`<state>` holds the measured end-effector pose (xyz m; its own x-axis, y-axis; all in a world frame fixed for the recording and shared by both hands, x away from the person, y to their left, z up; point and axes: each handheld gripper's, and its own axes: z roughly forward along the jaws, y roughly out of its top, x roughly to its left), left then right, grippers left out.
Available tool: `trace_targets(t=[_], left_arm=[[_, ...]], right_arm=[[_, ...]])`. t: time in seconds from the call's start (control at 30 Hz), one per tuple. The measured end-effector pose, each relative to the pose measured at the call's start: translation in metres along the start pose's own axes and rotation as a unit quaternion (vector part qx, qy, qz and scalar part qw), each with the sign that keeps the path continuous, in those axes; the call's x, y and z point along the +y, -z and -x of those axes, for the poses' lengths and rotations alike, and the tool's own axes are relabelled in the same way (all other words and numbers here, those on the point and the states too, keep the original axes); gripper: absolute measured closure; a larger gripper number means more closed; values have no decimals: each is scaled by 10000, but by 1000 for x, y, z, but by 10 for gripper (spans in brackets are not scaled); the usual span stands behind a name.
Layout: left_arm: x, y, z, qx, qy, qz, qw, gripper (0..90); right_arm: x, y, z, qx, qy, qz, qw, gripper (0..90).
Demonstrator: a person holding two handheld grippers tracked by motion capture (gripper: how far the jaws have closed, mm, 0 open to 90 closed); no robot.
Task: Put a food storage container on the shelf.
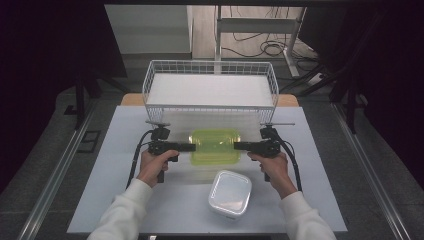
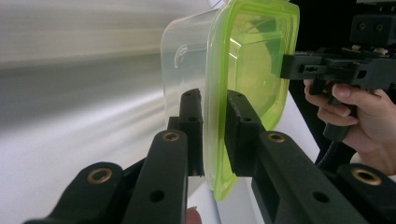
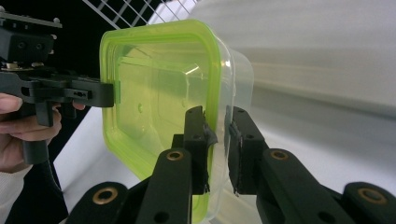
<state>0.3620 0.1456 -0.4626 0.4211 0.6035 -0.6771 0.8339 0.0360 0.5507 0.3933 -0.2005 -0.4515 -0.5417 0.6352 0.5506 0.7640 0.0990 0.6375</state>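
While both tongs (image 1: 192, 147) (image 1: 237, 146) clamp shut, green-lidded container (image 1: 215, 146) hangs between.

A green-lidded clear plastic container (image 1: 215, 146) sits mid-table, held between the left gripper (image 1: 190, 147) and right gripper (image 1: 239, 145). Behind it stands a white wire basket (image 1: 210, 90); nearer, slightly right, lies a white rectangular lidded box (image 1: 230, 192)
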Motion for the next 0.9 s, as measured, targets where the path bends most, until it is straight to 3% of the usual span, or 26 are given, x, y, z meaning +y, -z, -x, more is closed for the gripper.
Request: trace_targets(t=[0.53,0.67,0.9], left_arm=[[0,22,28,-30,-417,201,9989,786],[1,32,40,-69,-560,324,9979,786],[5,44,55,-116,-783,471,9958,785]], right_arm=[[1,20,-19,136,347,296,9989,784],[4,32,-33,135,611,451,9970,783],[10,47,-48,167,847,634,9942,782]])
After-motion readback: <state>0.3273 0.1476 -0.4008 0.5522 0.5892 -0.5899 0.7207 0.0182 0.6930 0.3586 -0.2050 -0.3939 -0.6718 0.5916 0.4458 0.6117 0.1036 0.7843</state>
